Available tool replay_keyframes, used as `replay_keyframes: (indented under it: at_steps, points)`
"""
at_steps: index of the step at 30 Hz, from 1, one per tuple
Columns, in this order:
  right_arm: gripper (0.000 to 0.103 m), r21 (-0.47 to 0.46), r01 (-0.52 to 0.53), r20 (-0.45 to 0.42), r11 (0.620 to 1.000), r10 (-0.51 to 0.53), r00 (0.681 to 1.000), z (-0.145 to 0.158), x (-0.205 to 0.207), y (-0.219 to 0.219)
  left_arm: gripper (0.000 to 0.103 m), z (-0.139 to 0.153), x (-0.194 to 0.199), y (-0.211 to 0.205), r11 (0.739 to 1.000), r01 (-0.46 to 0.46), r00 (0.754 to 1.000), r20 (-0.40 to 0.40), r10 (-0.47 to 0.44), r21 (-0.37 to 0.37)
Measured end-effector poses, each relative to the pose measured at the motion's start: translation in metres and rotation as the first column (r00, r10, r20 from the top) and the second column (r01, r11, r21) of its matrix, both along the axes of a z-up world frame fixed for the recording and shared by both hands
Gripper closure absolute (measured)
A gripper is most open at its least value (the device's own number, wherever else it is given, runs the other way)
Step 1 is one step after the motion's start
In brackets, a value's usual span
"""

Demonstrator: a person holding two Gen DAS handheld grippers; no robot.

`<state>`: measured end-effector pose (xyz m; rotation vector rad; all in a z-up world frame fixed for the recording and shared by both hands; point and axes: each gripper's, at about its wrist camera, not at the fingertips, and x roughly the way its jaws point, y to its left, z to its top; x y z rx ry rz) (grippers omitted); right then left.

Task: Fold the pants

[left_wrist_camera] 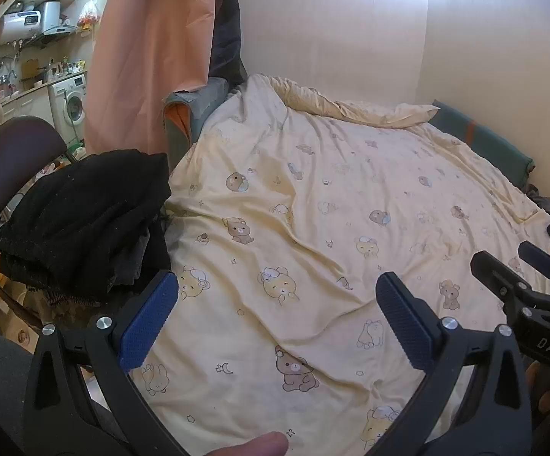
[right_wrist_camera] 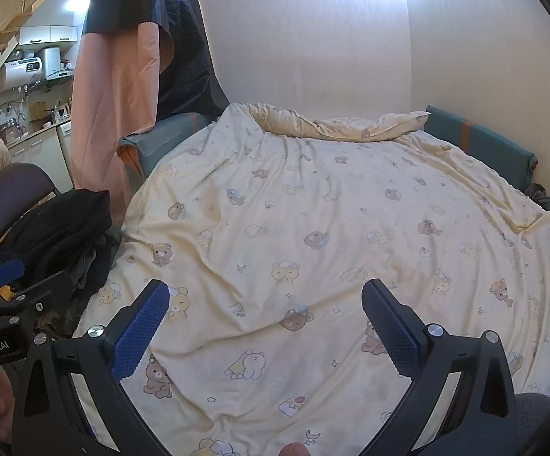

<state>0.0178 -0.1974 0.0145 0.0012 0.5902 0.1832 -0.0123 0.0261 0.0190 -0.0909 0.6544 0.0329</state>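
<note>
Off the bed's (left_wrist_camera: pixel 313 197) left edge, dark clothes (left_wrist_camera: pixel 84 220) lie piled; both grippers' (left gripper (left_wrist_camera: pixel 276 304), right gripper (right_wrist_camera: pixel 265 311)) fingers gape empty, risking grabbing the wrong garment.

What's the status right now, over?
Left gripper open, holding nothing; right gripper the same. Dark clothes pile on the chair at left, untouched. Bear-print duvet spread on the bed, nothing lying mid-bed.

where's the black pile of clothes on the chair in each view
Left wrist: the black clothes pile sits at left-centre, on the chair beside the bed, just above the left claw's left finger.
Right wrist: the pile is at the left edge, smaller, above the left claw.
Shared landmark: the pink curtain hangs directly behind it.
</note>
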Motion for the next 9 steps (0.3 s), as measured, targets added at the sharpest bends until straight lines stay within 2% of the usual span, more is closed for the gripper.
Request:
replay_keyframes:
  at_steps: [9]
  points:
    - [0.0,0.002,0.001,-0.003,1.0,-0.001,1.0,-0.002,0.0016,-0.0007,0.0,-0.002,0.0004,-0.0013,1.0,0.009,1.0,0.001,-0.009,0.0]
